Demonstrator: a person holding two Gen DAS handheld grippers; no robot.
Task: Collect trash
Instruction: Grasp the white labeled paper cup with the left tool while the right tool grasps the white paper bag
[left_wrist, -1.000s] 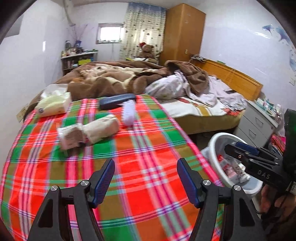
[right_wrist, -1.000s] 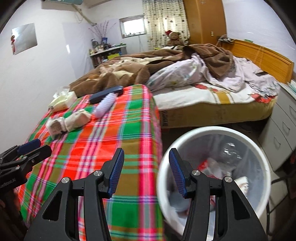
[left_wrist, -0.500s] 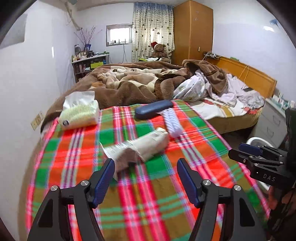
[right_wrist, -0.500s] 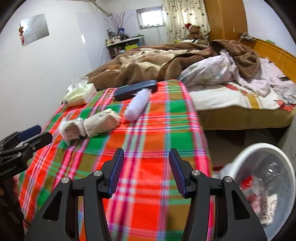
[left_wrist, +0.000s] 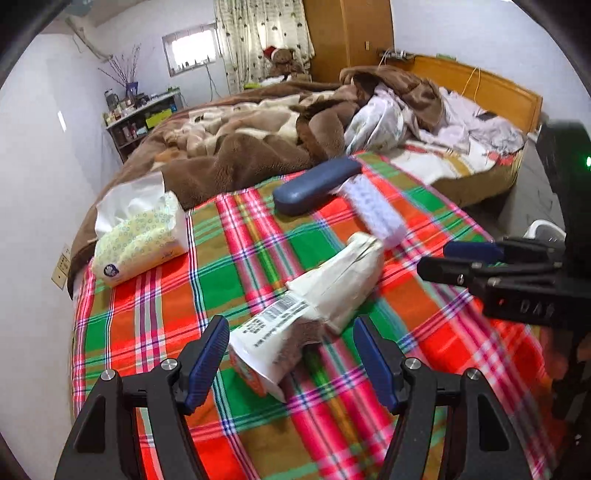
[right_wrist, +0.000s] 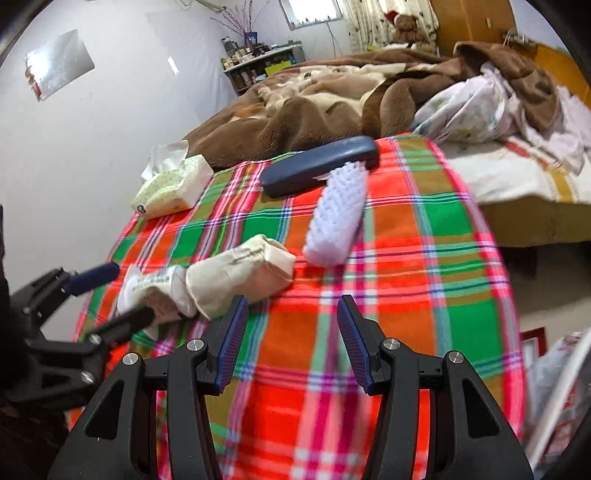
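Left wrist view: left tool (left_wrist: 290, 363) stands open and empty, crumpled cream wrapper (left_wrist: 321, 295) lying low centre between its fingers on the plaid blanket (left_wrist: 155, 332), pads not touching; this reads as the approach to a pick. Right wrist view: right tool (right_wrist: 290, 341) open, empty, wrapper (right_wrist: 236, 277) at left; next, close on the wrapper, carry to the bin.

On the plaid table (left_wrist: 436, 354) we count one crumpled wrapper (left_wrist: 314, 306) near, one white bristle brush (left_wrist: 373, 210) right, one dark blue case (left_wrist: 317, 188) far, one tissue pack (left_wrist: 144, 236) far left. We count two grippers: left (left_wrist: 290, 363), right (right_wrist: 291, 339). One teddy bear (left_wrist: 282, 59) beyond the bed.
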